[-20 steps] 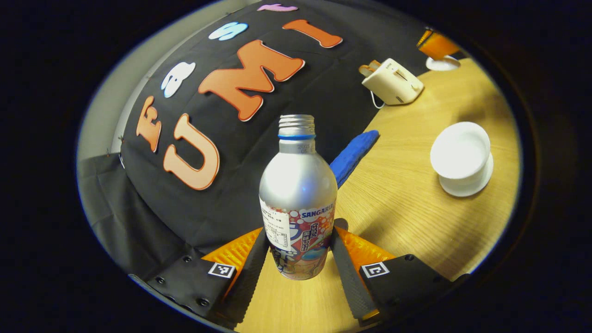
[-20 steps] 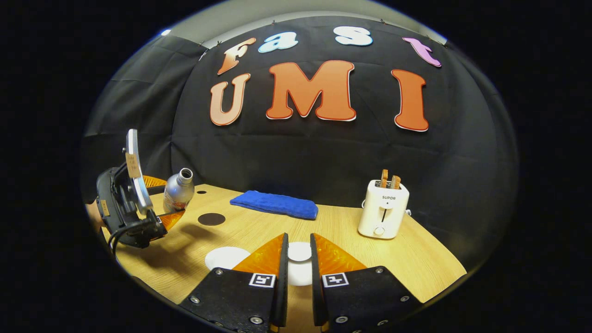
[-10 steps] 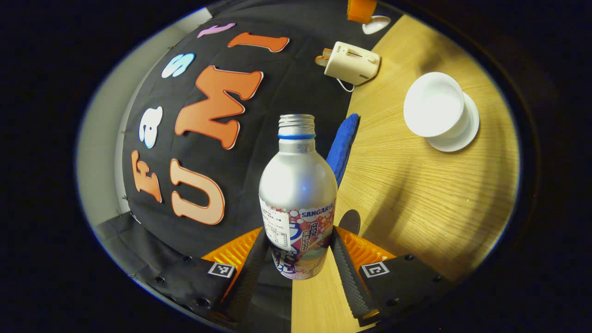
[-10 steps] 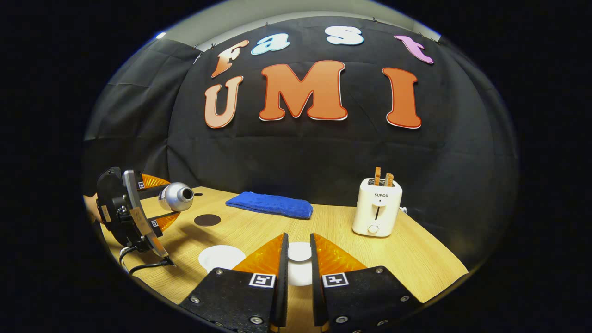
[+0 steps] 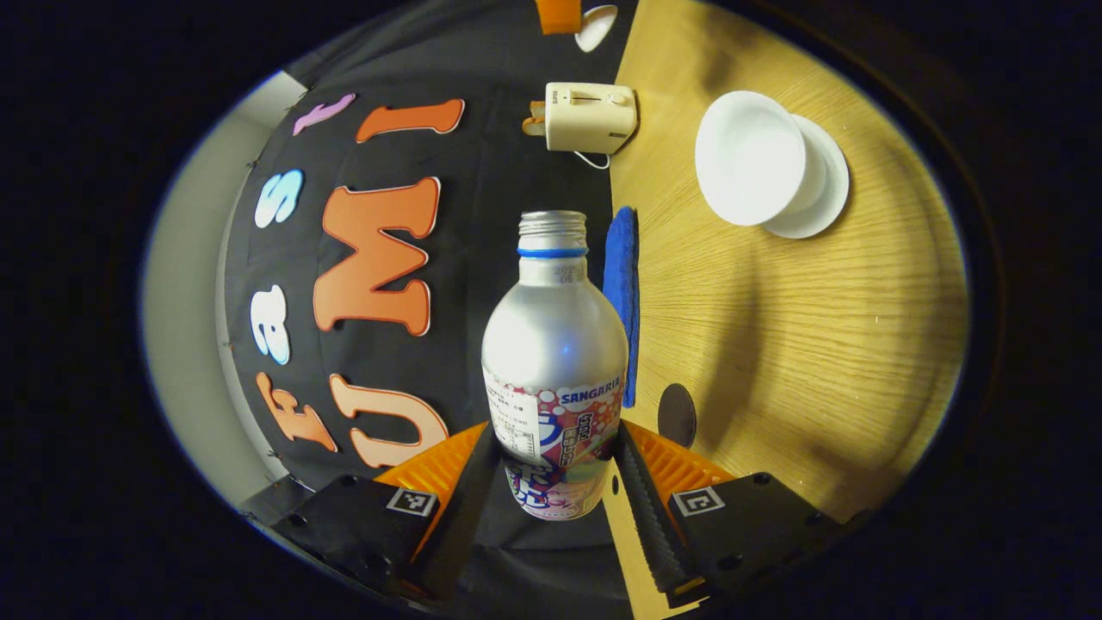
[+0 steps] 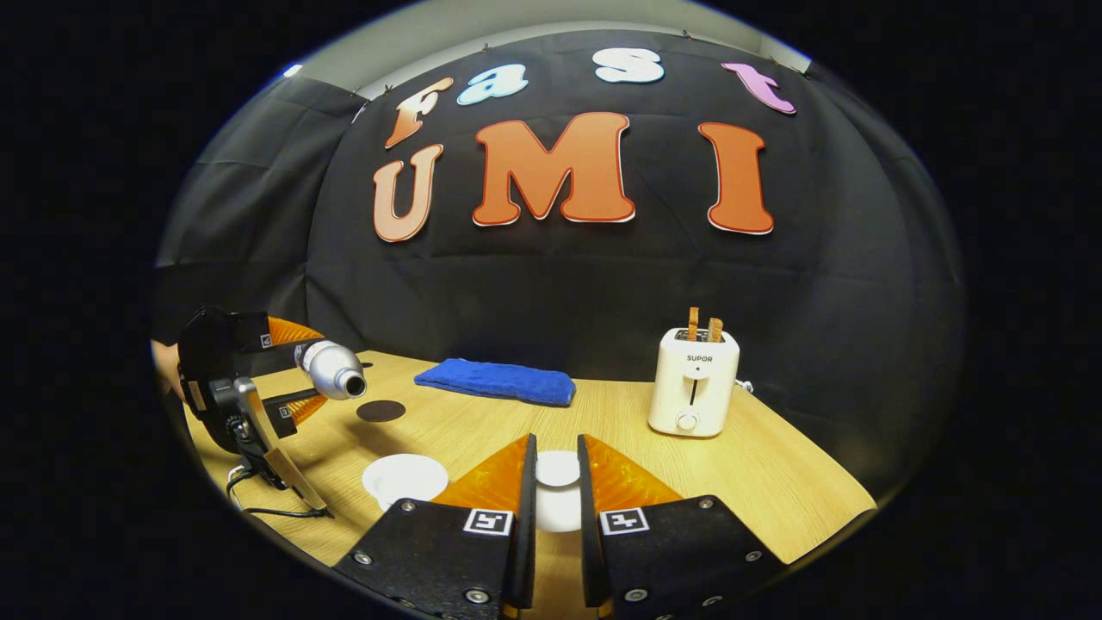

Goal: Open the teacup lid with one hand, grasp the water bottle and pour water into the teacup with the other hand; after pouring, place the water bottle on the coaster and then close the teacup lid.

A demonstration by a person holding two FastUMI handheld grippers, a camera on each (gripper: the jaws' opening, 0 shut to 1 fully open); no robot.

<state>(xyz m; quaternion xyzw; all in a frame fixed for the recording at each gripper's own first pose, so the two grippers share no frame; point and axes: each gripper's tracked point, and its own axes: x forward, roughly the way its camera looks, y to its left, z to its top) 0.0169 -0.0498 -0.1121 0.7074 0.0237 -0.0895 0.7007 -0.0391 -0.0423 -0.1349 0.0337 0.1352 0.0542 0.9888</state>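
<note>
— What is changed compared with a second ago?

— The water bottle is now tipped over. In the right gripper view it was seen standing nearly upright in the left gripper; now it is laid close to level, its open mouth turned toward the teacup. In the left gripper view the table is swung round to the right side, which matches that roll of the hand.

— How is the bottle held?

— It is pinched low on its labelled body between both fingers of the left gripper, neck pointing forward past the fingertips.

— And the cup?

— It is found ahead of the left gripper and off to the right of the bottle's neck, uncovered, on its saucer. No water is seen leaving the bottle, and the mouth is judged not yet to be over the rim.

— Where is the lid?

— Its knob is nipped between the nearly closed fingers of the right gripper, just ahead of them; the lid is kept clear of the cup.

— What follows for the task?

— Pouring is judged to be starting. The coaster, just right of the left fingertips, is left bare for the bottle afterward.
</note>
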